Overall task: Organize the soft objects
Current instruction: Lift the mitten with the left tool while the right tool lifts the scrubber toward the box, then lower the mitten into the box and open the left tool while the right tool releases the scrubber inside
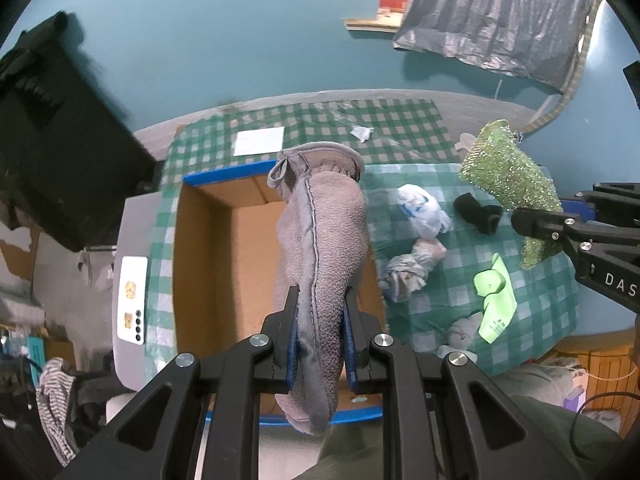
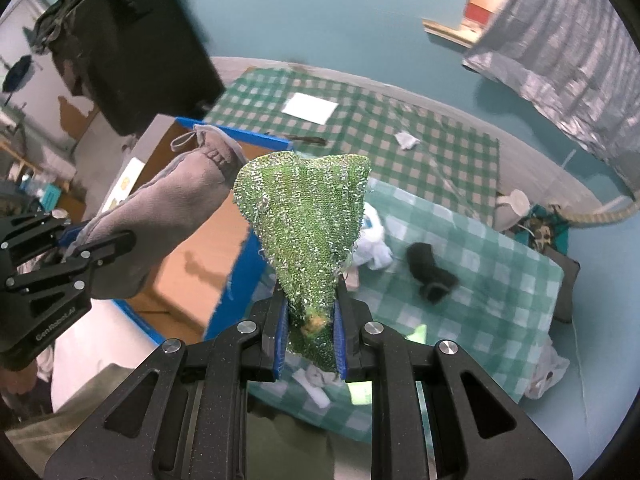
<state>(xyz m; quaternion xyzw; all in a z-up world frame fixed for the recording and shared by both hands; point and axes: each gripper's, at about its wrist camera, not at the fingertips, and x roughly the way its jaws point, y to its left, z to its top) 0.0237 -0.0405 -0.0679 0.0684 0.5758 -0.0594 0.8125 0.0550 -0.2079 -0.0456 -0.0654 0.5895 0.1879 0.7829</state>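
Two tongs, lettered "DAS" (image 1: 536, 228) and "GenRobot.AI" (image 2: 100, 248), clamp green mesh (image 2: 308, 224) and grey mitt (image 1: 324, 248).

Rt gripper (image 2: 310, 332) clamped on green glittery mesh cloth (image 2: 306, 232), held up over checked mat (image 2: 500, 280). Lt gripper (image 2: 76, 256) at left, pinching grey mitt (image 2: 168, 216) above cardboard box w/ blue edge (image 2: 240, 276). Black sock (image 2: 430, 272), white bag (image 2: 374, 250) lying on mat, apart. White paper (image 2: 310, 108) further back.
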